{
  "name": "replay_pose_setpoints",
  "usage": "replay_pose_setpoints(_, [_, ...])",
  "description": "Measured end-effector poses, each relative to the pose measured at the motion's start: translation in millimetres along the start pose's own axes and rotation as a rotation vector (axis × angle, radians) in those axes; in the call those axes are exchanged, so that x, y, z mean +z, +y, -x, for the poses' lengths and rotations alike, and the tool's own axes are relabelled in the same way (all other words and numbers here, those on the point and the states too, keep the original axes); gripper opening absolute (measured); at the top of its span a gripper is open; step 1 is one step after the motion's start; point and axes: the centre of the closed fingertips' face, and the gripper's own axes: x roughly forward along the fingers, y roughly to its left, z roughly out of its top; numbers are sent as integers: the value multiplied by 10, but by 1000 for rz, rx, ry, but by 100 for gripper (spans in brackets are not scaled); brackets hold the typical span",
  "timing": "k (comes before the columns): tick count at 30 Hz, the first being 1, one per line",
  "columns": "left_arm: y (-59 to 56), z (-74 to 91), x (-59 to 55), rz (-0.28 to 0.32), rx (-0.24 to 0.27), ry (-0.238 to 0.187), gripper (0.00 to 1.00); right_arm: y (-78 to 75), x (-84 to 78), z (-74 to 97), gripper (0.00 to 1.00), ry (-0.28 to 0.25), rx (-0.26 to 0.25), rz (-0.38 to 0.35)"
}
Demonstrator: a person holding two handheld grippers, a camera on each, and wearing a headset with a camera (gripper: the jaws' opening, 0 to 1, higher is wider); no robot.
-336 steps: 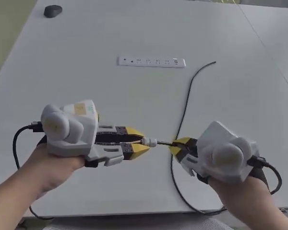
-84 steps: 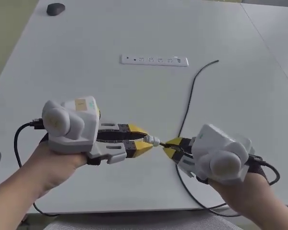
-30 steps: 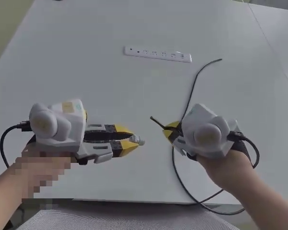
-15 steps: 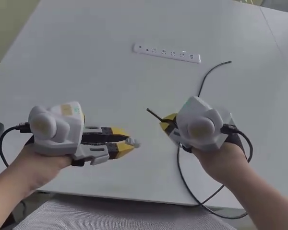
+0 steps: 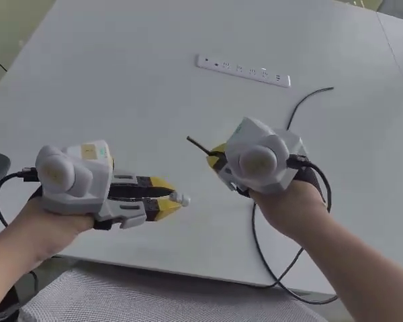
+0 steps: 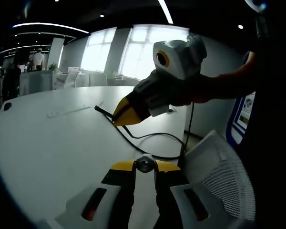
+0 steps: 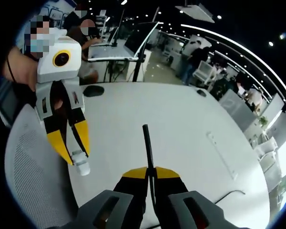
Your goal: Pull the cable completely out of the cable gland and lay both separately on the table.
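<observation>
My left gripper is shut on the small white cable gland and holds it just above the white table's near edge. In the left gripper view the gland sits pinched between the jaws. My right gripper is shut on the black cable, and the cable's free end pokes out past its jaws. The cable's end points toward the left gripper but stays apart from the gland. Behind the right hand, the cable trails over the table and loops off the front edge.
A white power strip lies at the back of the table. A grey mesh chair seat is below the near edge. A dark mouse rests near the table's left side. People stand at desks in the background.
The cable's end has come out of the gland. The grippers have drawn apart, the right one lifting up and back with the cable, the left one keeping the gland.
</observation>
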Motion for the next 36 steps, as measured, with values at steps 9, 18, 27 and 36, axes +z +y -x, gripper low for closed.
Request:
replay_pose_setpoints(9, [91,23,-232,32,14,-1,15,187,149,-298,0,8,66,81])
replay_pose_setpoints(18, [224,39,-333,45,34,0,15,327,290,-617,0,7,118,122])
replay_pose_setpoints(27, [371,3,-529,70,60,12,15,553,184,-924,0,28,201,163])
replay_pose_setpoints(36, [507,-96,-755,118,75,27,15,719,-15,-1179,0,74,260,112])
